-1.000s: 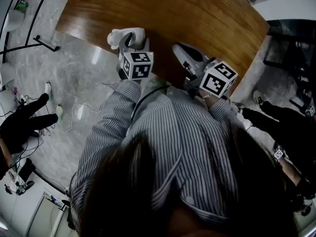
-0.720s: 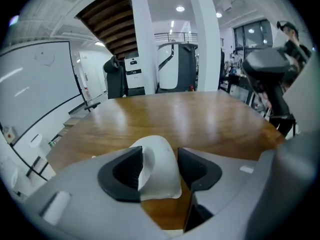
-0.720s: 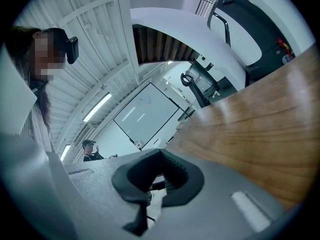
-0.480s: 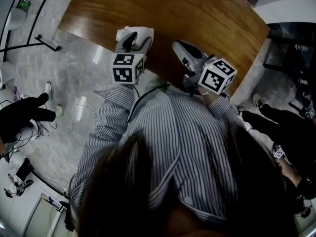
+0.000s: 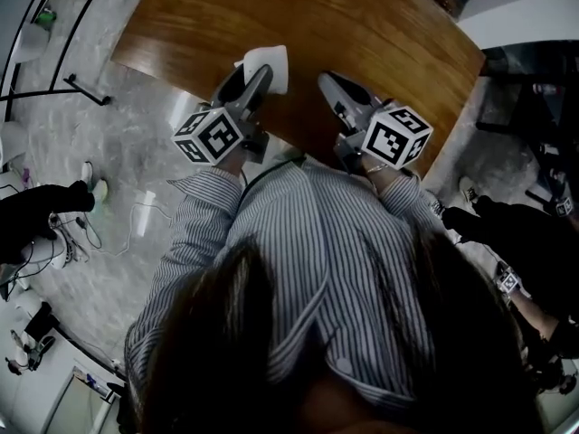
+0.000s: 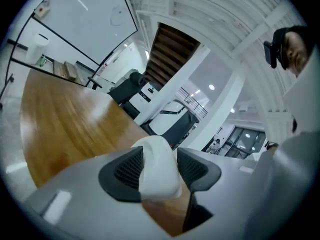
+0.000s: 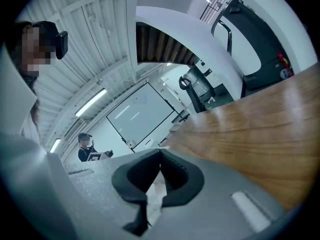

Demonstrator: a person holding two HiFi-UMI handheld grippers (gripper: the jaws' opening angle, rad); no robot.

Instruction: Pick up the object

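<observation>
The head camera sits above the person and looks steeply down past a striped shirt [image 5: 344, 242], so I see the near edge of the table [image 5: 362, 25] and the floor [image 5: 136, 143] from well above. Each gripper camera rides very close behind its own fingers [image 6: 125, 170] and looks almost level across the table into the hall [image 6: 220, 69], with a tilted horizon. All three views share the table top. The head view also shows the left gripper [image 5: 261, 72] and the right gripper [image 5: 327, 81] from above, and it shares the white object [image 5: 269, 60] with the left gripper view.
</observation>
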